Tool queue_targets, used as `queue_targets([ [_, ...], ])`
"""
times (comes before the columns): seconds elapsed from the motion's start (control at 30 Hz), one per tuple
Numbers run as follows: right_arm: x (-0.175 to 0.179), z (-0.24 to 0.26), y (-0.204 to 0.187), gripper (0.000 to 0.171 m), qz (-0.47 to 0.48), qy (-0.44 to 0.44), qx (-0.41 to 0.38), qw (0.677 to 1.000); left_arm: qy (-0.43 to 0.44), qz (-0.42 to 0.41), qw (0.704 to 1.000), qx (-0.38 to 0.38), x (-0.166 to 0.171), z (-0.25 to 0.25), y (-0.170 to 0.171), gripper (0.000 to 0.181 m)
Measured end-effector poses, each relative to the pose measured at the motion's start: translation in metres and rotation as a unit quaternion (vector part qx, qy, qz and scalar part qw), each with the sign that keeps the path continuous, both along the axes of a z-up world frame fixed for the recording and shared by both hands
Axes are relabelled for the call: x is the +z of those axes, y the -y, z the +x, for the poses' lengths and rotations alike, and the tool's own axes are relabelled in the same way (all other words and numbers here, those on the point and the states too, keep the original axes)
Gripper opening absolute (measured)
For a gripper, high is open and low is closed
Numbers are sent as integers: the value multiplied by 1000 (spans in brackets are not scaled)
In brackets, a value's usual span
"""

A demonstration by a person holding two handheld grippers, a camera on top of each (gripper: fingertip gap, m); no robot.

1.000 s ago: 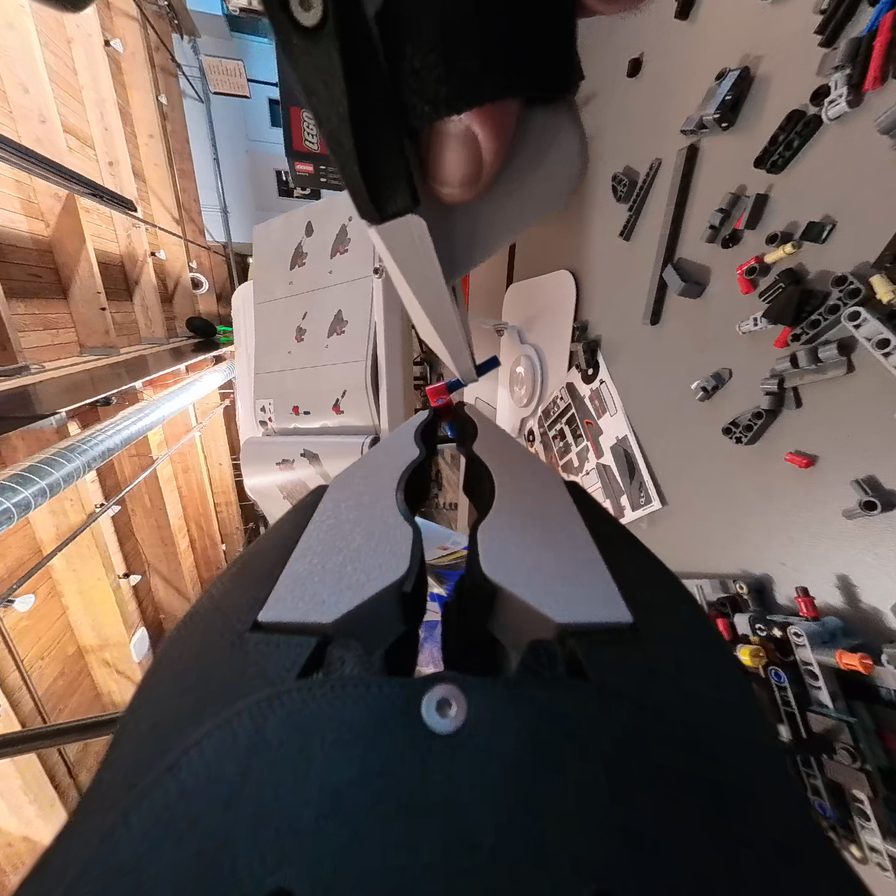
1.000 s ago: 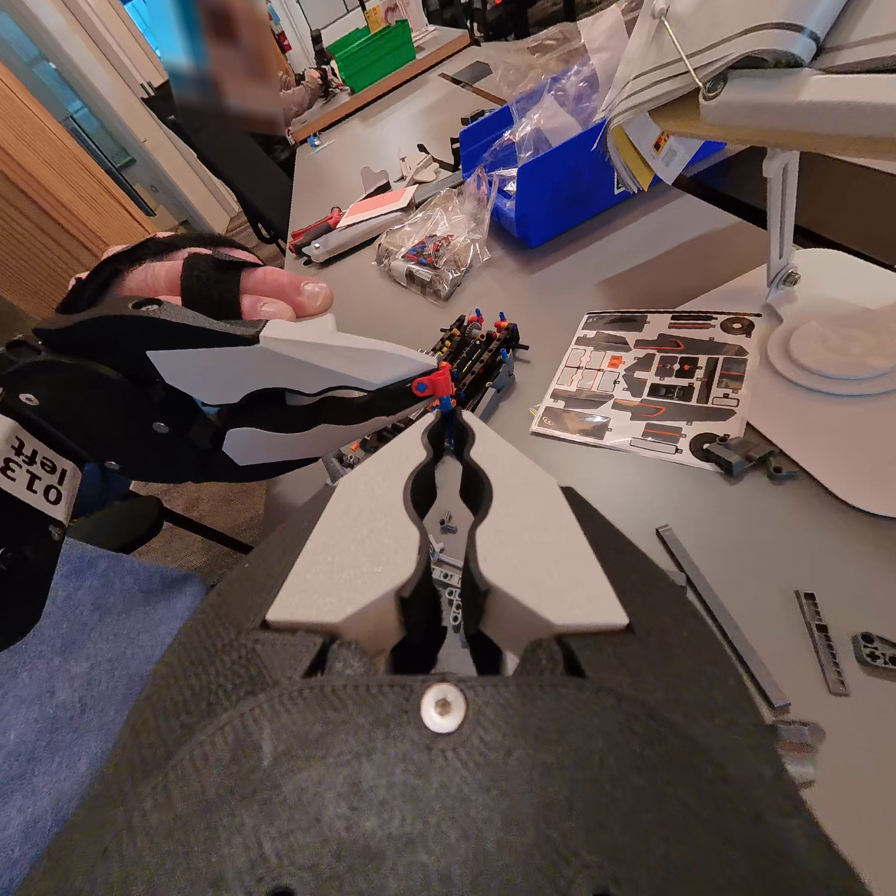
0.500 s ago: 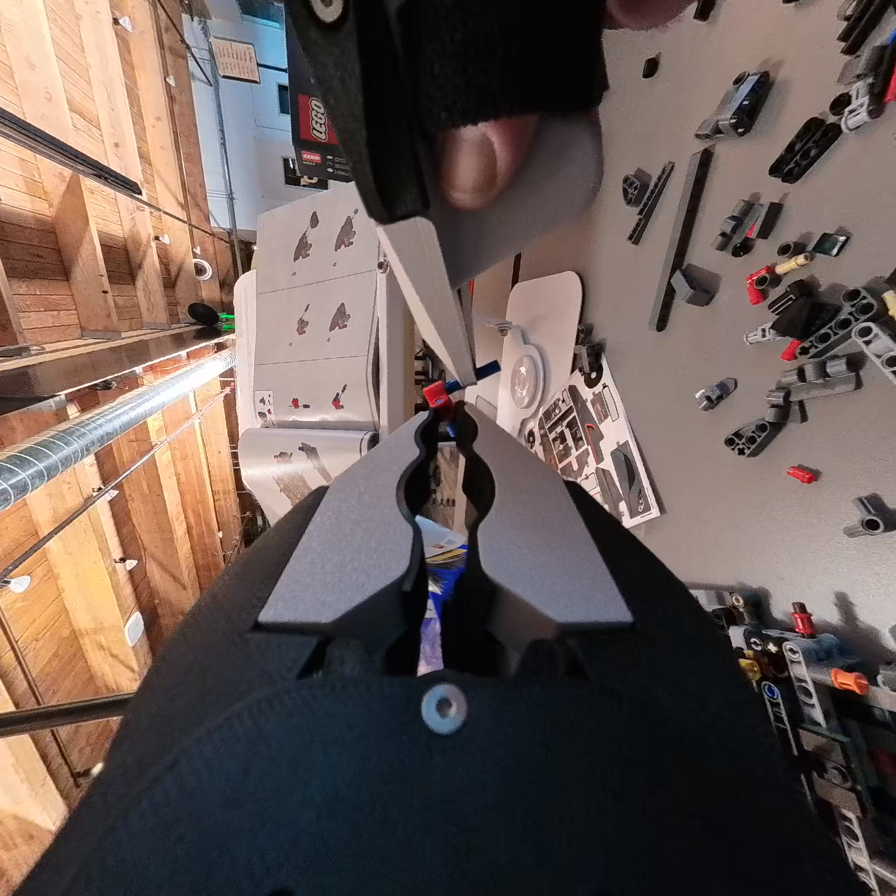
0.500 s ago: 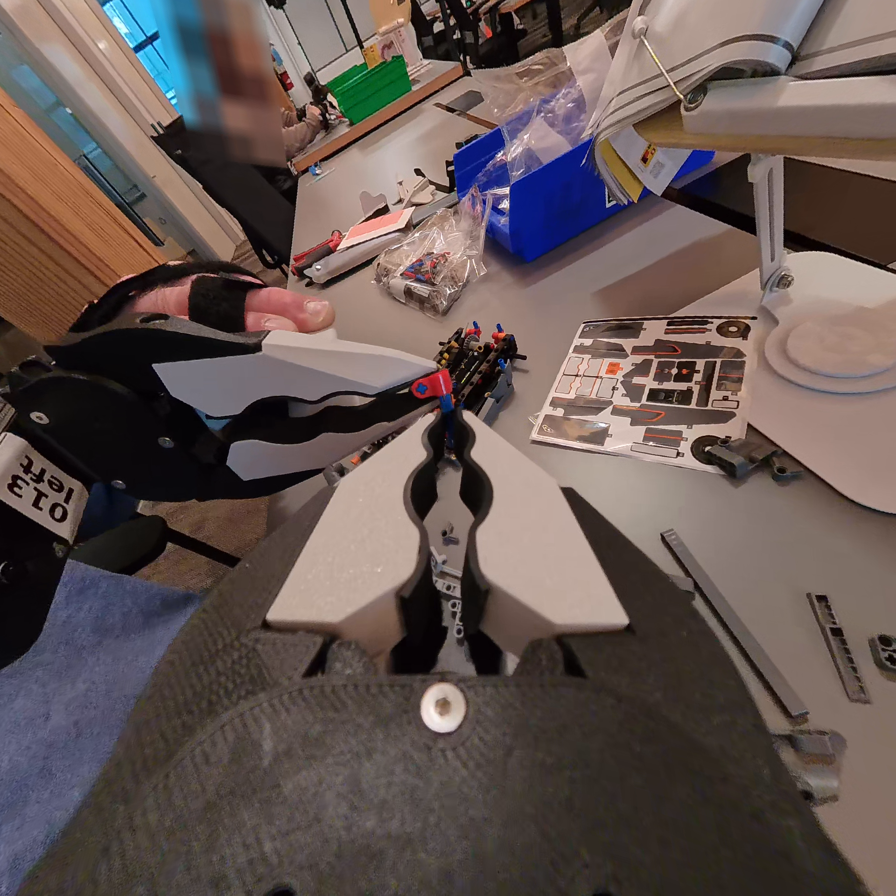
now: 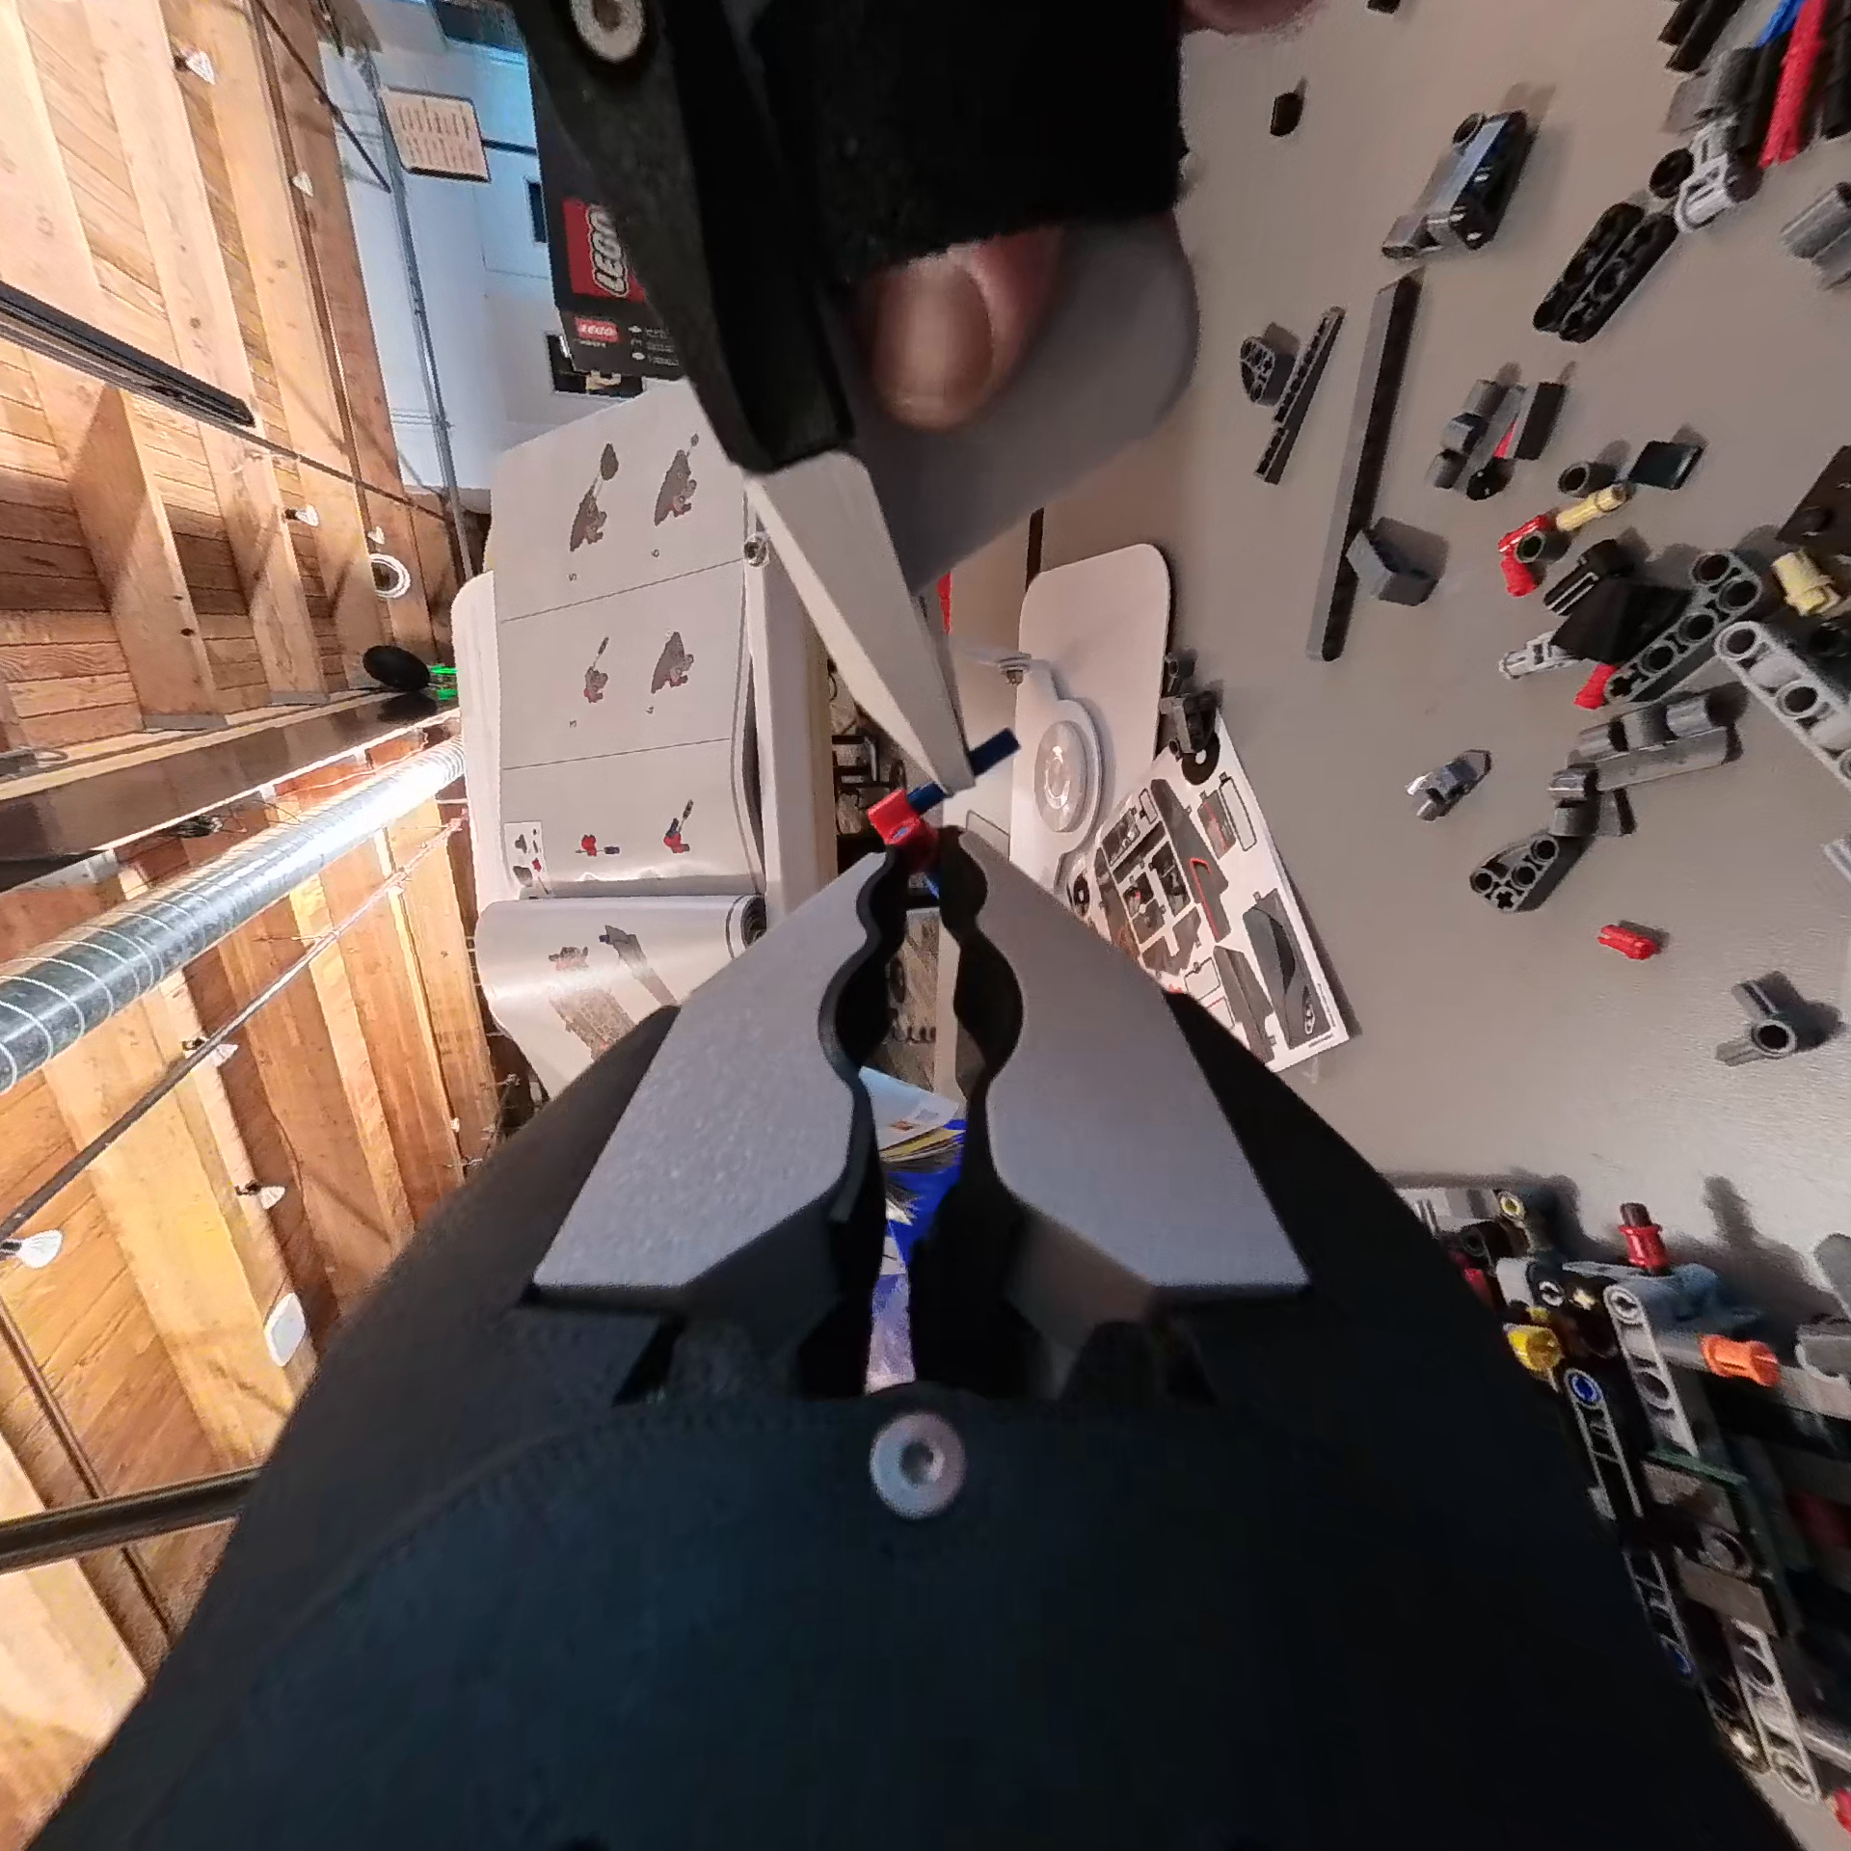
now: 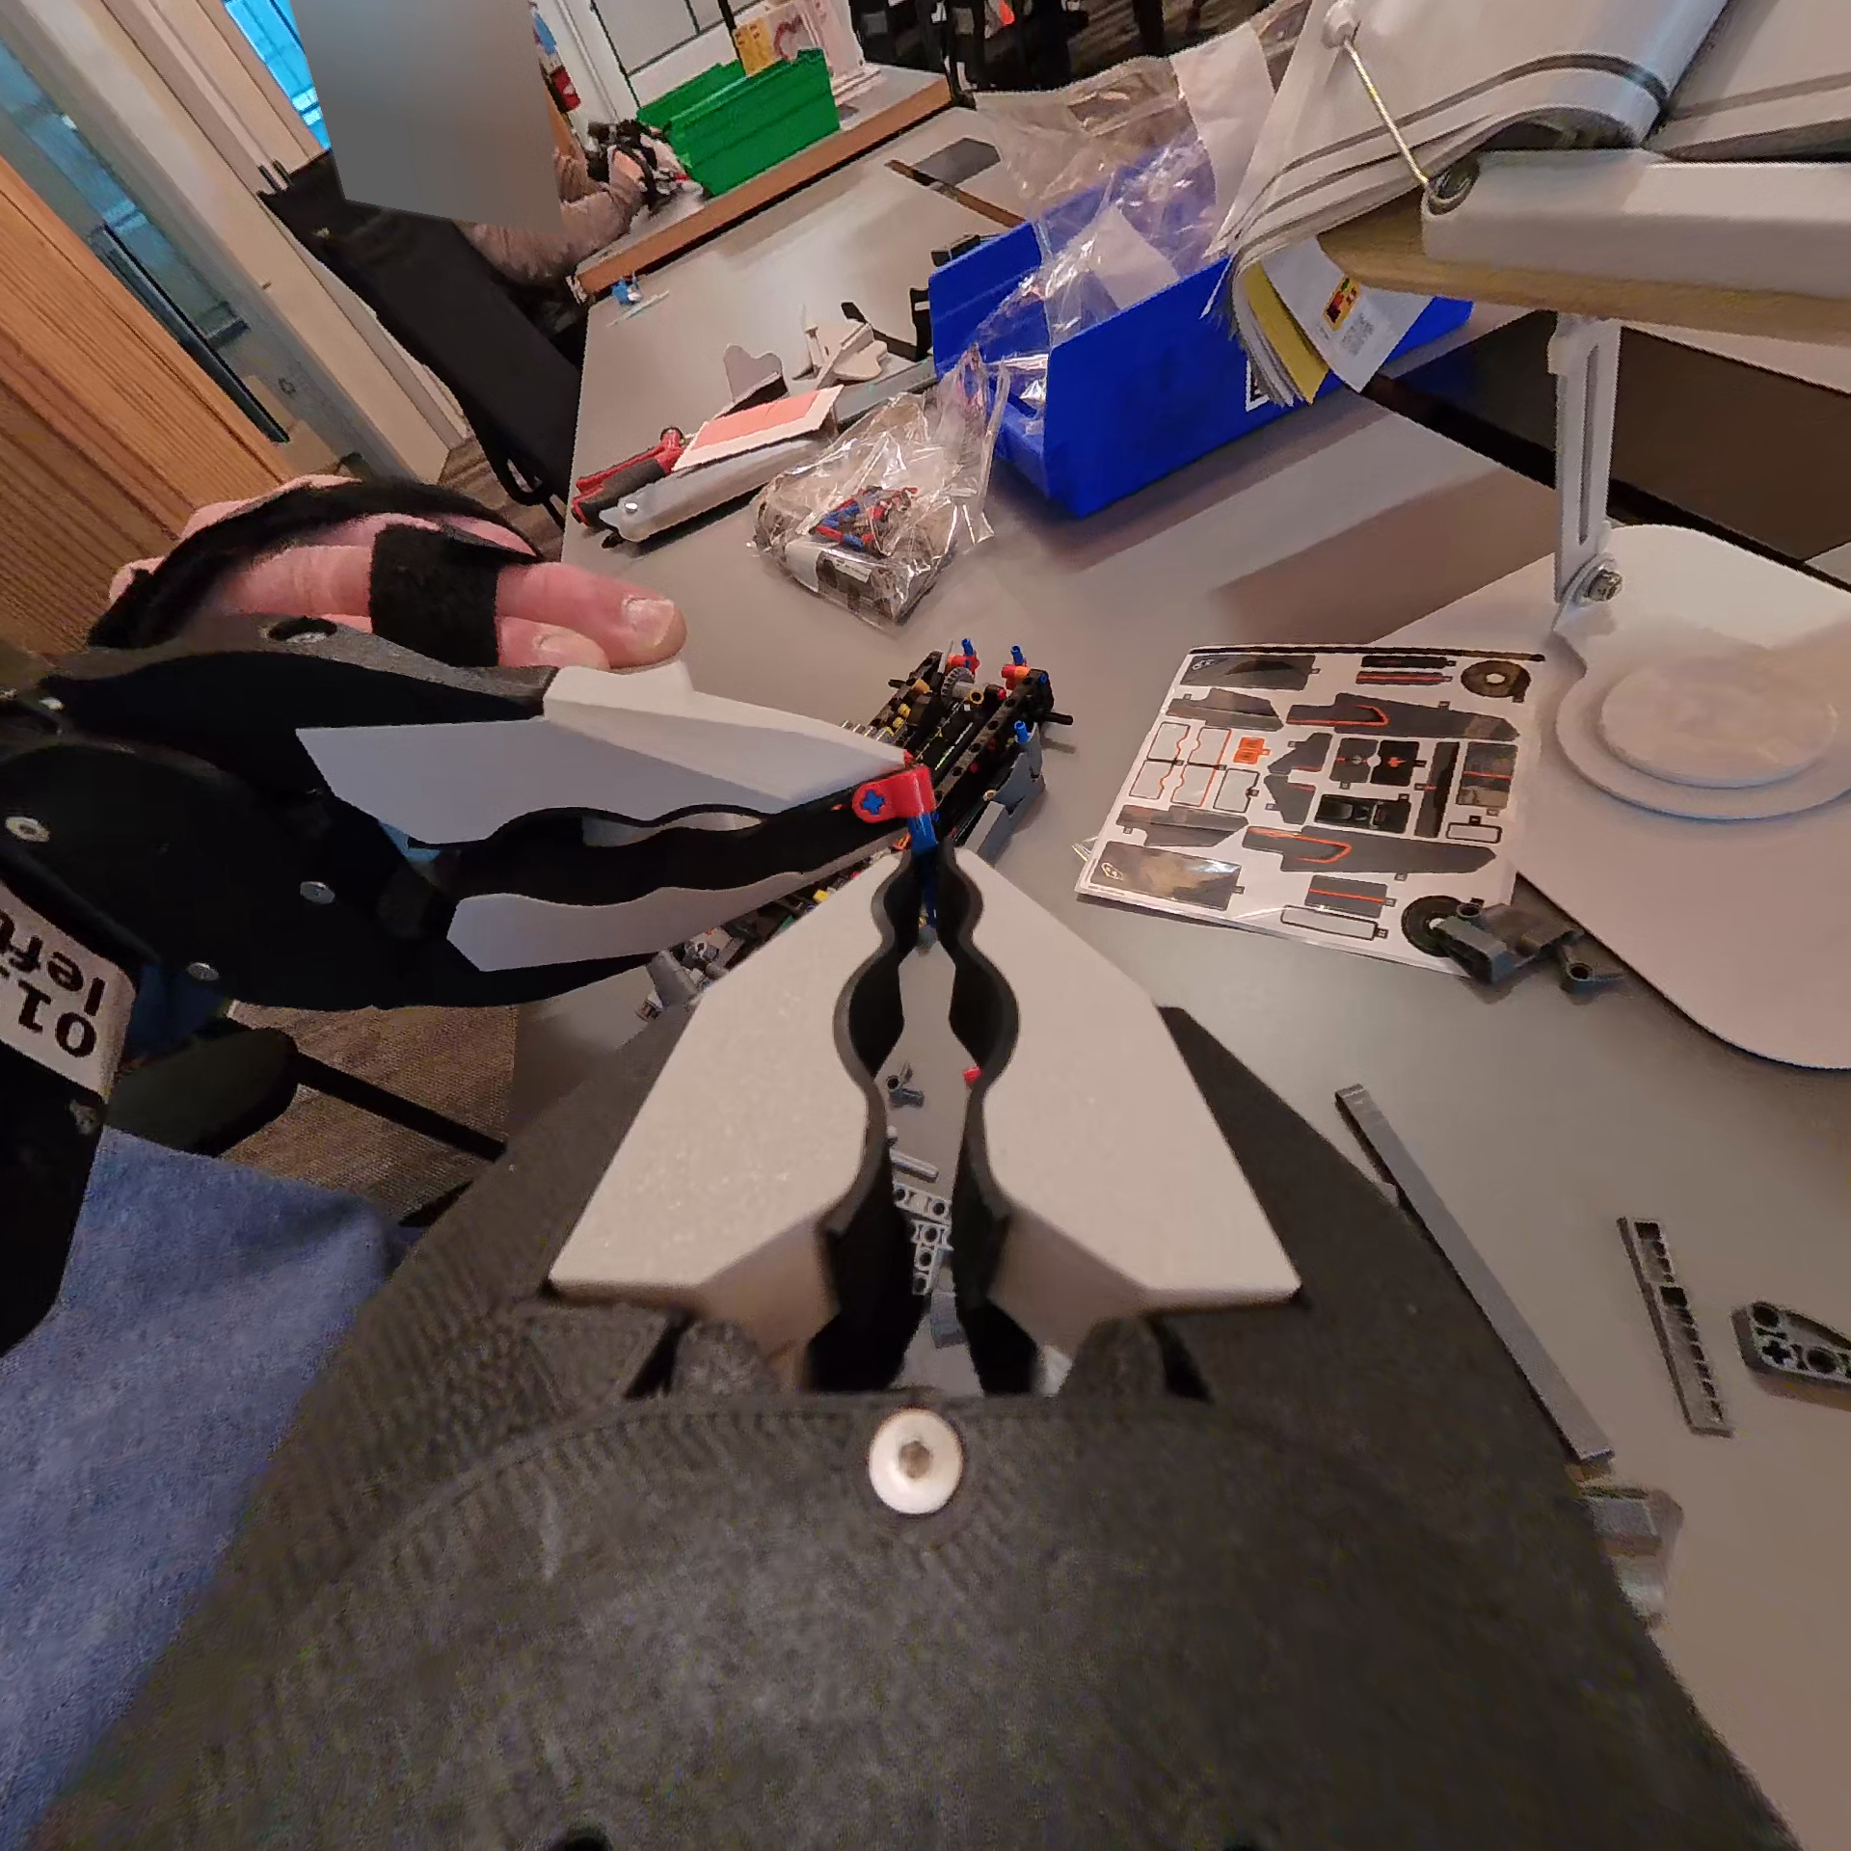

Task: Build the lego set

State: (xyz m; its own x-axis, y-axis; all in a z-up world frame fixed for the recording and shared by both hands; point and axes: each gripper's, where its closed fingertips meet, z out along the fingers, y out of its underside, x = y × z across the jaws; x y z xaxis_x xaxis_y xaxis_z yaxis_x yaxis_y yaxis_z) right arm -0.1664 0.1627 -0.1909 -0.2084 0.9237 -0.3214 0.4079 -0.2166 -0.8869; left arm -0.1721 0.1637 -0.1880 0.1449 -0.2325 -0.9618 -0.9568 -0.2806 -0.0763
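Gripping 1 red connector (image 6: 889,799), left tool (image 6: 906,801) clamped; right tool (image 6: 927,866) clamped on 1 blue pin (image 6: 923,851).

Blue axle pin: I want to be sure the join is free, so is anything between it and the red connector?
Nothing visible: the thin blue axle pin, in the right gripper, meets the small red connector in the left gripper.

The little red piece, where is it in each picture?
Left wrist view: the little red piece is just above the middle, at the left gripper tips.
Right wrist view: it is left of the middle, above the right gripper tips.
Shared landmark: the sticker sheet on the table.
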Motion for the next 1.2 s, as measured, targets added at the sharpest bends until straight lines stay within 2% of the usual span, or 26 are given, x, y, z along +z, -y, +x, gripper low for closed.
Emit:
queue_targets([
  [0.03, 0, 0, 0, 0, 2, 0, 1, 1000, -1, 0, 1000, -1, 0, 0, 0, 3],
  [0.67, -2, 1, 3, 0, 48, 8, 33, 998, 12, -19, 1000, -22, -2, 2, 3, 3],
  [0.9, -5, 1, 3, 0, 35, 13, 38, 999, -10, -34, 999, -34, -5, 2, 3, 3],
  [1.2, -36, 24, 9, 0, 33, 70, 53, 996, 41, -72, 996, -31, -35, 24, 9, 4],
])
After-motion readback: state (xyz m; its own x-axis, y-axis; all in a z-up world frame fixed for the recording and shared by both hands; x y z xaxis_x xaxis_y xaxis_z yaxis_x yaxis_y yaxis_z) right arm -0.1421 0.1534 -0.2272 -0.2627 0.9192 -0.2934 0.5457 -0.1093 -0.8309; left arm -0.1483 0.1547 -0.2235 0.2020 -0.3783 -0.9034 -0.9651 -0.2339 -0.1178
